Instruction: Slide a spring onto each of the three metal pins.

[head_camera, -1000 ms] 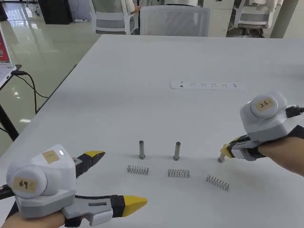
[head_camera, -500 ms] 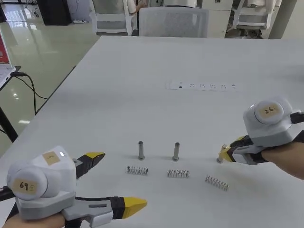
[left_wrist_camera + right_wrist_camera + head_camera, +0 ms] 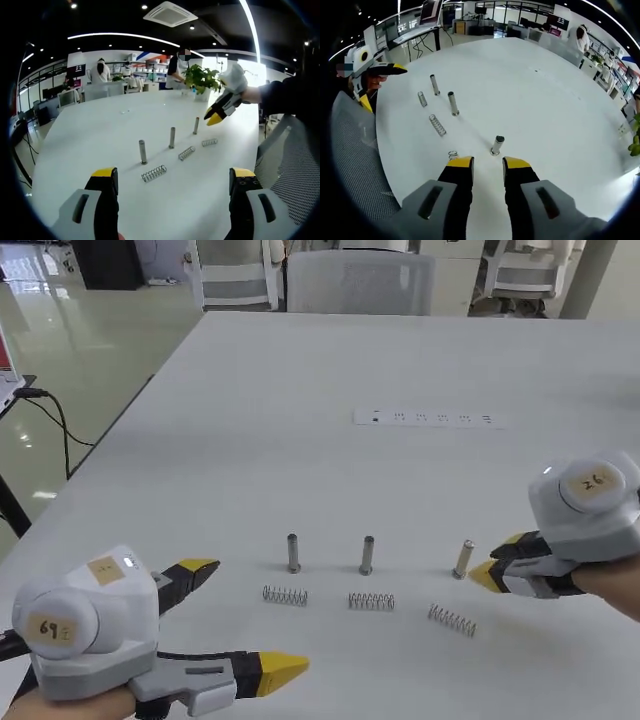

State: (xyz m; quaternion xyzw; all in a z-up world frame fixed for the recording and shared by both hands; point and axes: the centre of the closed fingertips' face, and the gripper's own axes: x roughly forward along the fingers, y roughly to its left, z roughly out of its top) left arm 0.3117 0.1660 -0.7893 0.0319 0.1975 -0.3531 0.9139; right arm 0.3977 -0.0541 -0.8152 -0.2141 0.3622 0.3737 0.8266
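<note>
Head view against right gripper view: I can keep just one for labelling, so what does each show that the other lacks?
The head view adds a floor cable and a side look at the right gripper, just right of the leaning pin. The right gripper view adds a monitor, a standing person, and a look along that gripper's parted jaws, which hold nothing. Both share the table, the three pins, three loose springs and the open left gripper.

I count three metal pins (image 3: 367, 554), three springs (image 3: 371, 601) and one power strip (image 3: 430, 419) on the one white worktop (image 3: 250, 440).
</note>
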